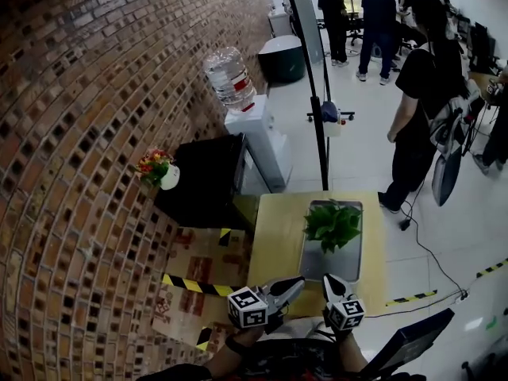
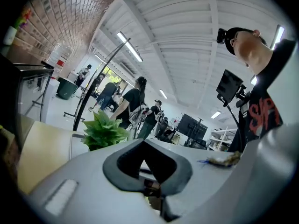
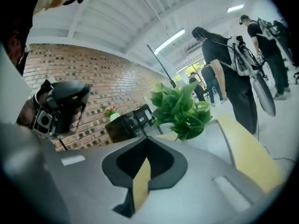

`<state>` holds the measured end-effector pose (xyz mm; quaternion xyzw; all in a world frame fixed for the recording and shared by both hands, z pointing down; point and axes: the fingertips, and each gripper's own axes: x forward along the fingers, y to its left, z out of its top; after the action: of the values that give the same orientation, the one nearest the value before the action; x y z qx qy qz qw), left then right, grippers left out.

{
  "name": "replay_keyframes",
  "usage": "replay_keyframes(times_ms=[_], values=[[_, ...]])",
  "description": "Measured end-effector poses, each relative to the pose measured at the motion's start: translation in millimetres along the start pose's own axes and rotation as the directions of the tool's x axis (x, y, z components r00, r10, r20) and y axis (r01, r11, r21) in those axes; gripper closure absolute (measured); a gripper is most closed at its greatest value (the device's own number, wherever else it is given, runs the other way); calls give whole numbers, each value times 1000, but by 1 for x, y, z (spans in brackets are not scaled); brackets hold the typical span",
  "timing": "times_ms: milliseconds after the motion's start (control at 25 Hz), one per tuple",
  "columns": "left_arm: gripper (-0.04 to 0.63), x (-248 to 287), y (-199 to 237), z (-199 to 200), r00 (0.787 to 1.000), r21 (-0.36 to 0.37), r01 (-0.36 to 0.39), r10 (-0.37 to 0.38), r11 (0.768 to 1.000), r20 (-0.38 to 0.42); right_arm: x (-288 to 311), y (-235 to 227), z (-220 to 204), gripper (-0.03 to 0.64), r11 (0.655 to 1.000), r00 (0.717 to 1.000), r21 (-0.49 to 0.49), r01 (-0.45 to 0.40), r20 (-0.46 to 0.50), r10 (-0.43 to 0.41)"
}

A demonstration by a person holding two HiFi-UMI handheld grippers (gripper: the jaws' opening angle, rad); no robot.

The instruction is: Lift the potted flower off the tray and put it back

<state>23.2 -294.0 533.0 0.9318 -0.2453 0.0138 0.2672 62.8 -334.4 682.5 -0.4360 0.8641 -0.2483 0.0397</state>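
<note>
The potted flower [image 1: 333, 225], a leafy green plant, stands upright on the grey tray [image 1: 342, 266] on the yellow table [image 1: 274, 236]. Both grippers hover at the table's near edge, short of the tray and apart from the plant. The left gripper [image 1: 295, 282] is shut and empty, its tips pointing toward the tray's near left corner. The right gripper [image 1: 328, 279] is shut and empty, just before the tray's near edge. The plant [image 2: 103, 132] shows beyond the closed left gripper [image 2: 144, 144] in the left gripper view. The right gripper view has the plant [image 3: 182, 108] beyond the closed right gripper [image 3: 147, 140].
A black cabinet [image 1: 202, 181] with a small flower vase [image 1: 159, 169] stands left of the table against the brick wall, beside a water dispenser [image 1: 254, 133]. A black pole stand [image 1: 317, 94] rises behind the table. People [image 1: 421, 94] stand at the right. Hazard tape [image 1: 194, 286] marks the floor.
</note>
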Motion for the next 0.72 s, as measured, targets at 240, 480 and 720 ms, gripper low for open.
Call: replay_keyframes(times_ms=[240, 480, 720], values=[[595, 7, -59, -30, 998, 35, 50, -49, 998, -40, -46, 36, 67, 617, 995, 989, -52, -83, 118, 89], [595, -38, -99, -36, 998, 112, 68, -68, 991, 0, -111, 101, 107, 617, 981, 946, 35, -191, 273, 175], [595, -114, -172, -16, 990, 255, 99, -121, 962, 70, -161, 206, 132, 617, 978, 946, -157, -140, 270, 179]])
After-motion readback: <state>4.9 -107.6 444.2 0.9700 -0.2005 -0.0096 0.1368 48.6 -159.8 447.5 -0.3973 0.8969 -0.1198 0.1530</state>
